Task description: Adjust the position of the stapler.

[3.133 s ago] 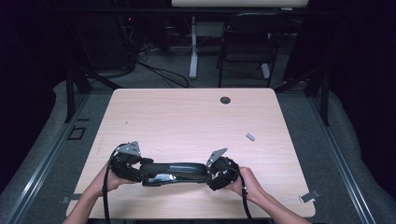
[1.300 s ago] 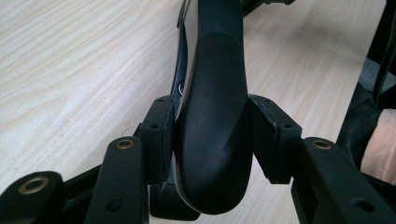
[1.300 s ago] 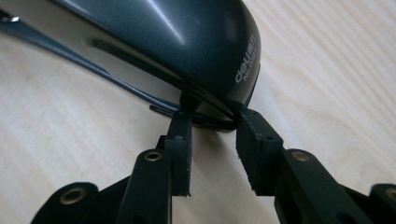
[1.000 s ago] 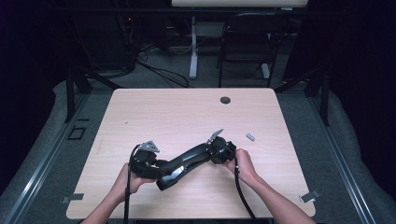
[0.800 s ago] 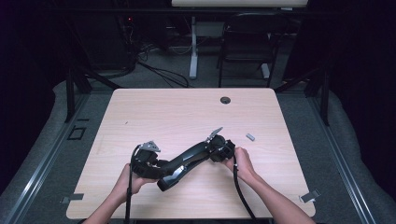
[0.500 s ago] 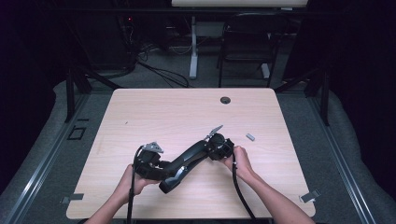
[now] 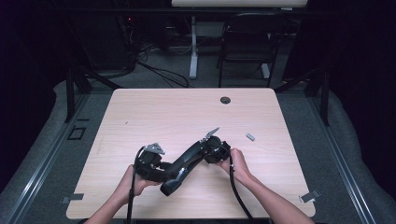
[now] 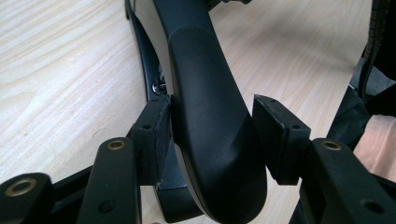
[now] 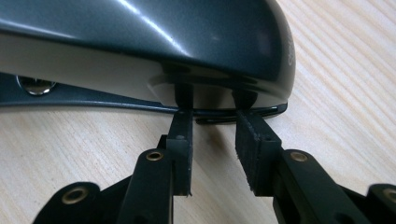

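Left tool (image 8: 212, 140) easing apart around the stapler (image 7: 187, 163) handle — right tool (image 9: 212, 140), jaws apart, steadies its nose near the counter's (image 7: 140, 116) front edge.

Glossy black plastic stapler (image 7: 183, 164), pale wood-grain table (image 7: 187, 112)

Table brightly lit, surroundings dark, close views soft-focused, glare streaks on glossy casing (image 9: 154, 28)

Left gripper (image 7: 161, 168) and right gripper (image 7: 205, 151) with matte black jaws, brass-coloured pivot screws, square dark pads, grey three-cornered top plates, trailing black cables, bare forearms.
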Demonstrator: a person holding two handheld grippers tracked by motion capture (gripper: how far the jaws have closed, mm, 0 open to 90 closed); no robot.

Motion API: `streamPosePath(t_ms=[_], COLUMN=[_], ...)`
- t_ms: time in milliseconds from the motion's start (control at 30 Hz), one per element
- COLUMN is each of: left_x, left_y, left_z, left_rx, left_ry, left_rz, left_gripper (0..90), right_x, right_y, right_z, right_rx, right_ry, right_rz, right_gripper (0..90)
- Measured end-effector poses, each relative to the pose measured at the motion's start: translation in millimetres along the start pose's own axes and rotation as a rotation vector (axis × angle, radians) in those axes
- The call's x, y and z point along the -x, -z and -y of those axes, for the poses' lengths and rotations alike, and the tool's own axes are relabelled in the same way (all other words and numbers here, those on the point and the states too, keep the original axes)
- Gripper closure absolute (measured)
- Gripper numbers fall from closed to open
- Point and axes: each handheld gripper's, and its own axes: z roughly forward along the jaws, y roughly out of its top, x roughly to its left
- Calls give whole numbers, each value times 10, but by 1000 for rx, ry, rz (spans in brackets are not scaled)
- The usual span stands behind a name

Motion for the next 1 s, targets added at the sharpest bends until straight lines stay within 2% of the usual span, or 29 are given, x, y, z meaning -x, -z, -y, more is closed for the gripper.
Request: streamPosePath(t_ms=[100, 133, 200, 233, 300, 333, 367, 567, 667, 700, 767, 933, 1000], left_x=[25, 31, 55, 67, 84, 85, 83, 86, 118, 123, 155, 205, 197], left_y=[-15, -19, -37, -47, -55, -57, -59, -90, -115, -123, -143, -197, -197], left_z=[-8, -12, -26, -28, -29, -29, -29, -43, -56, -60, -75, -103, -110], left_rx=[-5, -8, -17, -16, -17, -17, -16, -20, -18, -17, -21, -14, -20], left_ry=[-4, -1, 6, 9, 15, 18, 22, 42, 44, 45, 31, 25, 6], left_rz=[6, 9, 15, 15, 9, 10, 16, 34, 25, 37, 22, 25, 28], left_gripper=[472, 468, 461, 454, 447, 446, 446, 429, 420, 414, 402, 373, 365], right_x=[0, -14, -19, -15, -43, -41, -63, -84, -51, -36, -19, -20, -13], right_y=[-2, -13, -7, 7, 1, 18, 8, 19, 23, 21, 18, -1, -3], right_z=[1, 7, 5, -5, -1, -11, -6, -17, -20, -16, -17, -11, -5], right_rx=[10, 29, 27, 10, 26, 7, 25, 16, 14, 16, 18, 38, 42], right_ry=[-7, -24, -22, -1, -13, 5, -12, -6, 0, 0, -1, -7, -14], right_rz=[-5, -4, -6, -4, -9, -10, -16, -27, -39, -44, -49, -42, -48], right_gripper=[668, 665, 659, 658, 655, 651, 650, 649, 647, 643, 640, 641, 640])
